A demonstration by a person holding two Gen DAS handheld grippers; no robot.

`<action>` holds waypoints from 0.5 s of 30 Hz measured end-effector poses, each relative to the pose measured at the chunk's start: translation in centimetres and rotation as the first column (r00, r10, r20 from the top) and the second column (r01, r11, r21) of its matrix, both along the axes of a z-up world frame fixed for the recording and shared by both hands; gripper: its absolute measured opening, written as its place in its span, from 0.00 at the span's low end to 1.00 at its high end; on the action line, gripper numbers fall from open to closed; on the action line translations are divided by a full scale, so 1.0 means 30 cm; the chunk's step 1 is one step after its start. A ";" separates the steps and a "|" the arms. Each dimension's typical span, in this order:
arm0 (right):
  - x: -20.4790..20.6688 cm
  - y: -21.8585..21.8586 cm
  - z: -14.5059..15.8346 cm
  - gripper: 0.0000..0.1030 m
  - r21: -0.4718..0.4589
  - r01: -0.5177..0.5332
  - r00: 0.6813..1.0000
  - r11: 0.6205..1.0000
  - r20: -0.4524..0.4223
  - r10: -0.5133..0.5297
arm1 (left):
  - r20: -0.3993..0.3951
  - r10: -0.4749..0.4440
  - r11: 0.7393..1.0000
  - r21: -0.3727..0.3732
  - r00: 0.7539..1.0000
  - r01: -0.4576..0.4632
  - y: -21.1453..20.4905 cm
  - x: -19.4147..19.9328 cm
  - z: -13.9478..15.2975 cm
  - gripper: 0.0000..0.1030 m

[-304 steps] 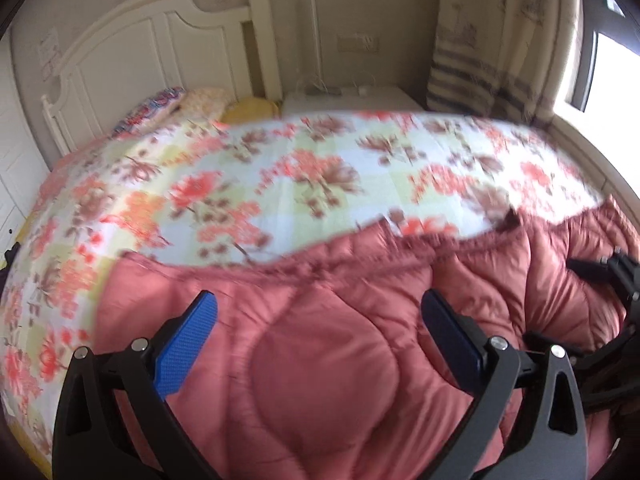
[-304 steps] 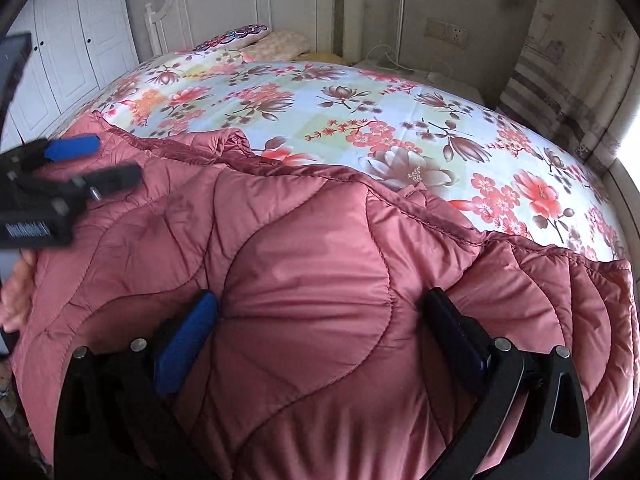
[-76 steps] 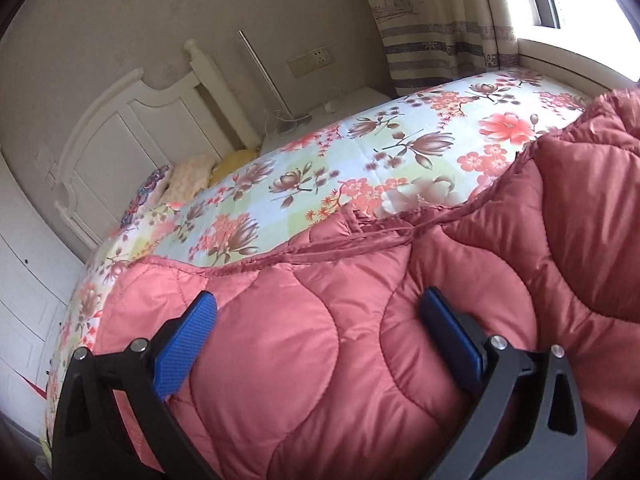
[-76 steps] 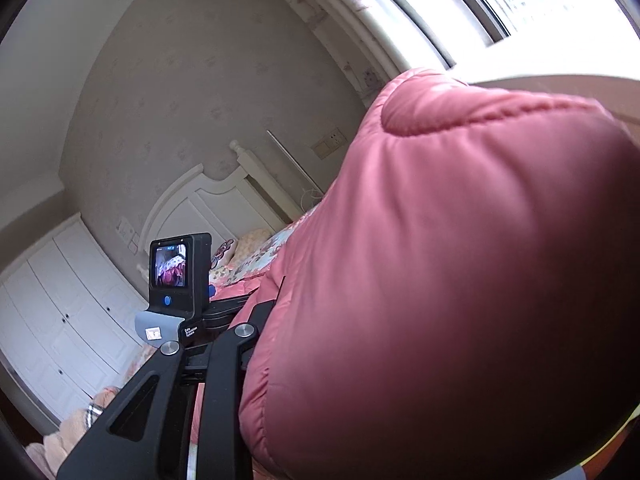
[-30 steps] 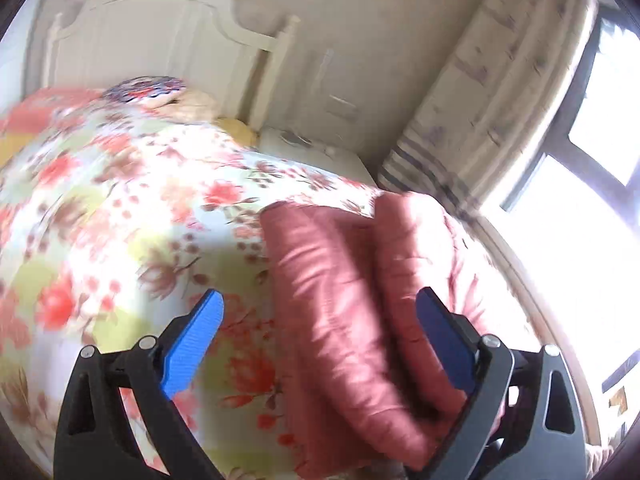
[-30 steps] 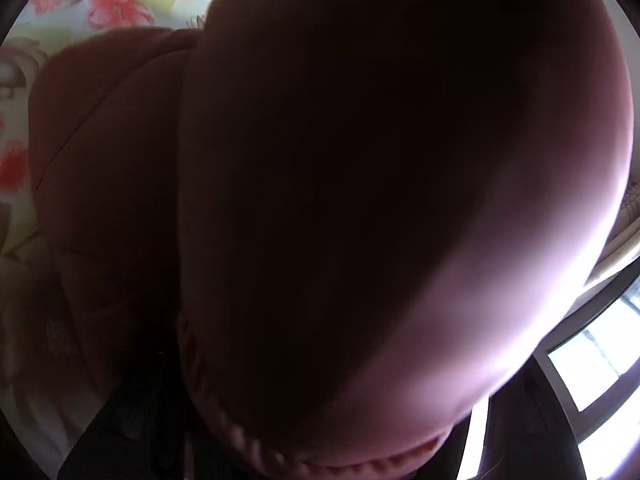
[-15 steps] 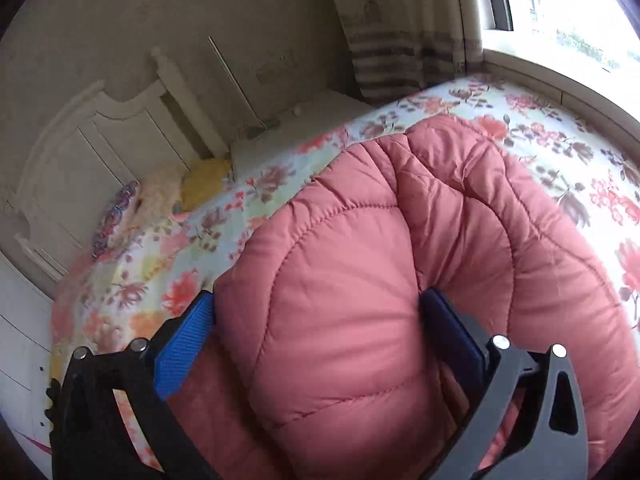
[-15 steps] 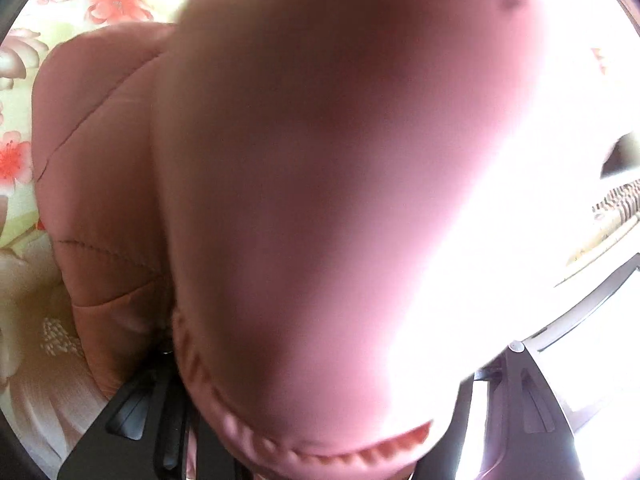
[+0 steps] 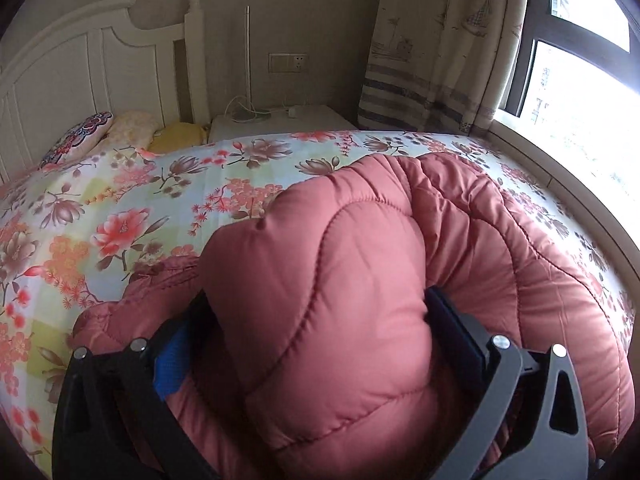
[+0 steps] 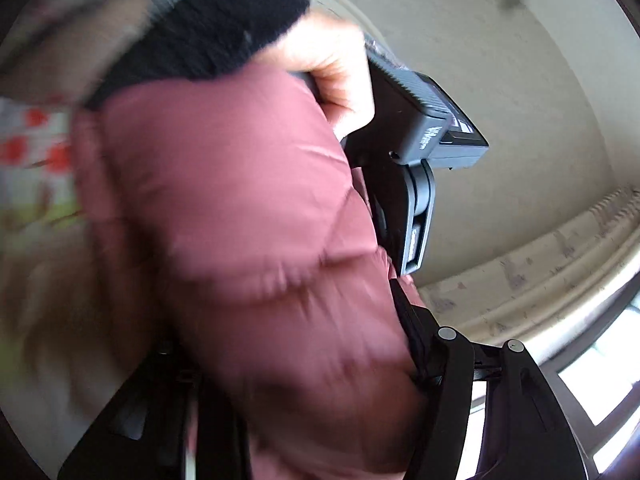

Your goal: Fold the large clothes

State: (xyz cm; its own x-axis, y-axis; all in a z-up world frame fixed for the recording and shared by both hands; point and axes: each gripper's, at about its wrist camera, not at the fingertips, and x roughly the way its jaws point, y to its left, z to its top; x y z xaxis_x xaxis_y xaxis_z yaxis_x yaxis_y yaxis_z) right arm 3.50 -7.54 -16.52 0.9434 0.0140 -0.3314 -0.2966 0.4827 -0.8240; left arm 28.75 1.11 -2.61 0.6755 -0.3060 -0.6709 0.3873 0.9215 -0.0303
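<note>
Left gripper: its fingers clamp a thick fold of the pink quilted coat.
Coat: beyond the fingers it lies bunched on the floral bed.
Right gripper: coat fills the gap; the jaws have just been opening; whether the pads press, I cannot tell.
Right view only: a hand in a black sleeve.

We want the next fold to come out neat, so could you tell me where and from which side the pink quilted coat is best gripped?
Probably at the flat stitched hem of the pink quilted coat, lying on the floral bedspread left of the bulge. Come in from the left, low over the bed: that edge is thin, whereas the puffy folded bulk already fills the left gripper fingers.
</note>
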 end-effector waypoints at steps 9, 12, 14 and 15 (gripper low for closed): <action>-0.084 -0.174 0.401 0.66 0.749 0.034 0.916 0.661 -0.288 0.280 | 0.040 0.023 0.999 0.031 0.999 -0.025 -0.007 -0.018 0.014 0.98; 0.079 -0.068 0.479 0.62 0.787 0.101 0.939 0.609 -0.277 0.203 | 0.052 0.030 0.999 0.033 0.998 -0.031 -0.007 -0.026 0.020 0.98; 0.172 0.019 0.442 0.61 0.738 0.136 0.928 0.660 -0.329 0.177 | 0.062 0.037 0.999 0.036 0.997 -0.040 -0.007 -0.033 0.024 0.98; 0.190 0.058 0.434 0.61 0.690 0.152 0.918 0.708 -0.364 0.157 | 0.066 0.039 0.998 0.038 0.997 -0.042 -0.007 -0.036 0.026 0.98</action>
